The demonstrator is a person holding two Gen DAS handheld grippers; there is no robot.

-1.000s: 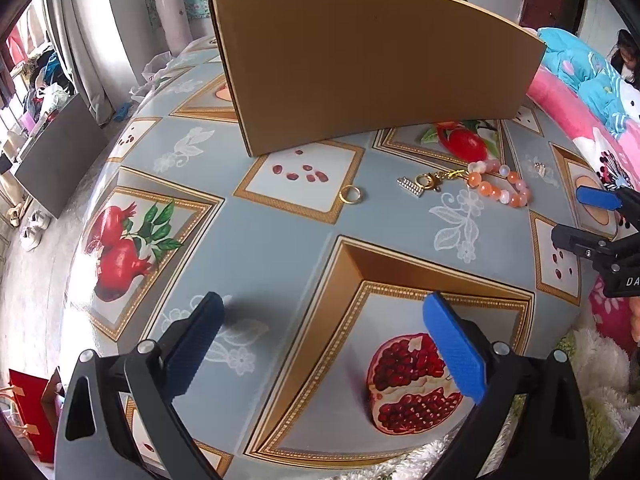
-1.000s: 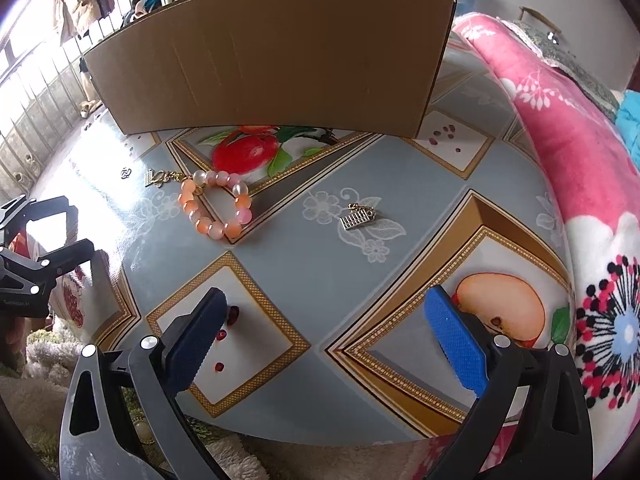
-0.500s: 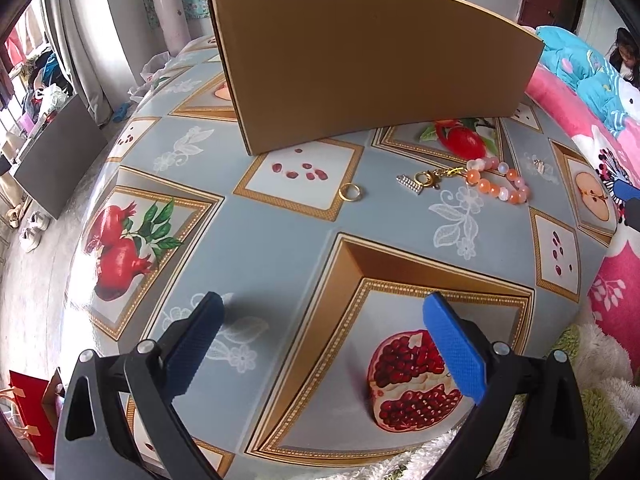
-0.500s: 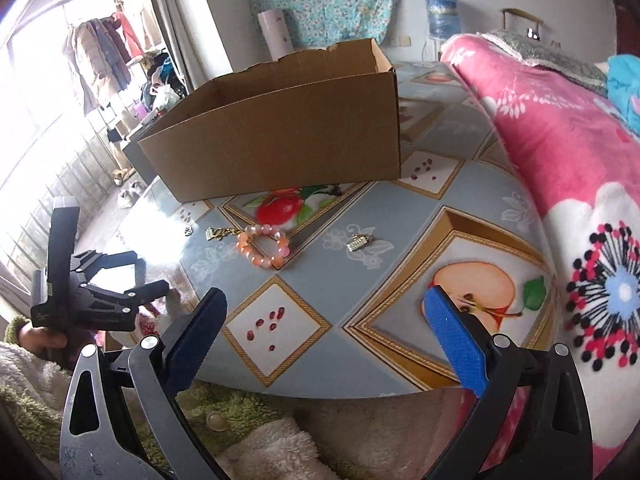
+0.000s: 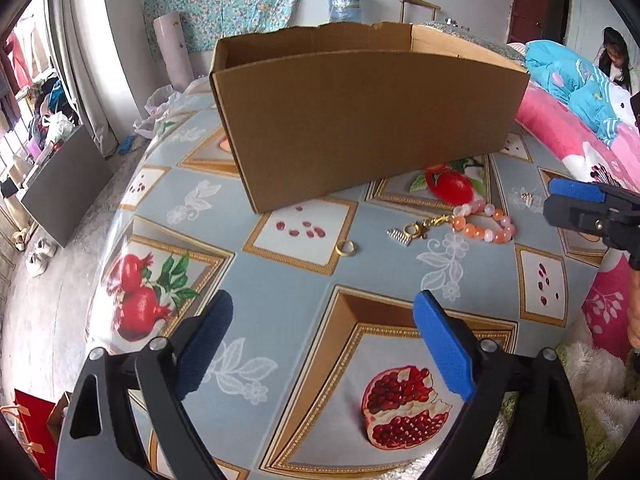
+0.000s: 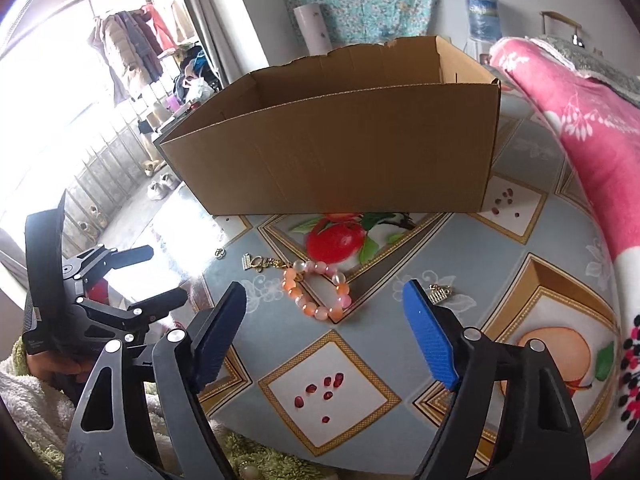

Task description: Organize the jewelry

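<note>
patterned table [image 5: 304, 320], cardboard box [image 5: 368, 120] empty-looking. my left gripper [image 5: 324, 344] and right gripper [image 6: 324, 332] just narrowed, holding nothing; right lifted off, bead bracelet [image 6: 316, 290] and ring [image 5: 345, 249] unsorted.

Both views look forward and steeply down along their own gripper fingers, from just above the near edge of the table [image 5: 280, 304]. The left wrist view faces the cardboard box [image 5: 360, 120] from the left; the right wrist view faces it from the right. Both share the box [image 6: 340, 152], the bead bracelet [image 5: 484, 224] [image 6: 316, 292] and the table surface between.
</note>
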